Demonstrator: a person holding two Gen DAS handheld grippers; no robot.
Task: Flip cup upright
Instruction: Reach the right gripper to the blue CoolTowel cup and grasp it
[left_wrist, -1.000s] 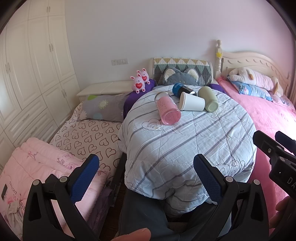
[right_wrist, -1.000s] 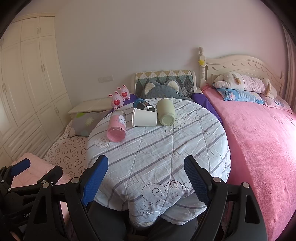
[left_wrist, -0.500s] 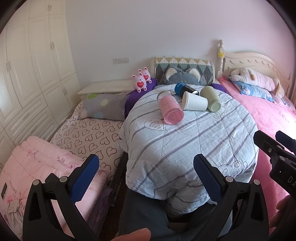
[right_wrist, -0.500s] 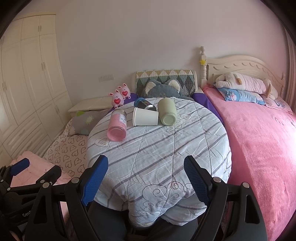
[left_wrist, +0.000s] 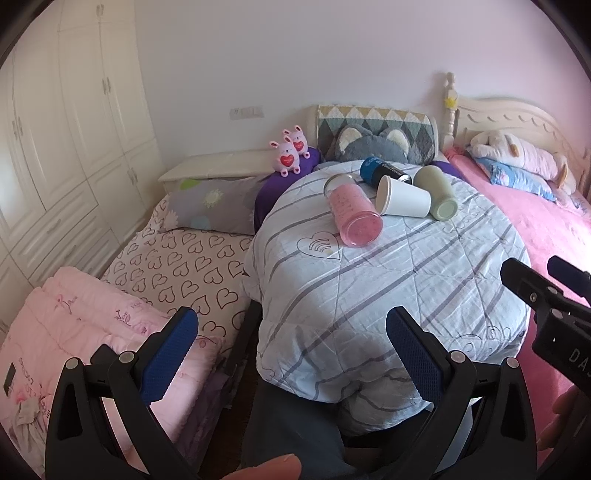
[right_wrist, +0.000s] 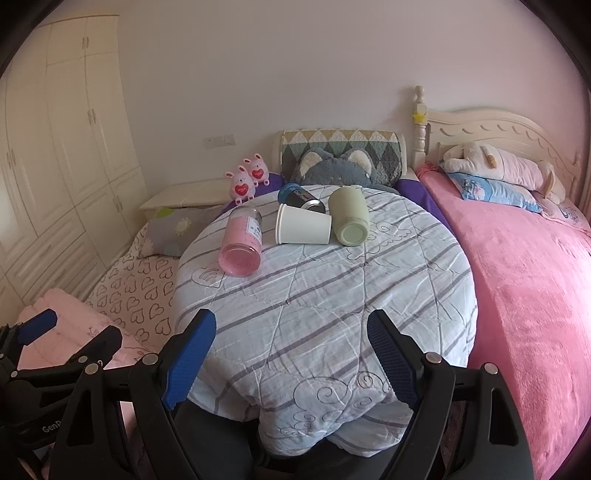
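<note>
Four cups lie on their sides at the far part of a round table under a striped quilt (right_wrist: 332, 295): a pink cup (right_wrist: 242, 242), a white paper cup (right_wrist: 303, 229), a green cup (right_wrist: 349, 221) and a blue-black cup (right_wrist: 299, 197). They also show in the left wrist view: pink cup (left_wrist: 354, 216), white cup (left_wrist: 402, 201), green cup (left_wrist: 437, 197), blue-black cup (left_wrist: 384, 171). My left gripper (left_wrist: 291, 347) and my right gripper (right_wrist: 291, 347) are both open and empty, well short of the cups near the table's front edge.
A pink bed (right_wrist: 535, 277) lies to the right. A heart-print mattress (left_wrist: 181, 266) and folded pink bedding (left_wrist: 74, 325) lie to the left. Plush toys (right_wrist: 247, 179) and a grey cat cushion (right_wrist: 332, 170) sit behind the table. White wardrobes (left_wrist: 55, 147) line the left wall.
Both views have shifted only slightly; the grippers stay open and the cups have not moved.
</note>
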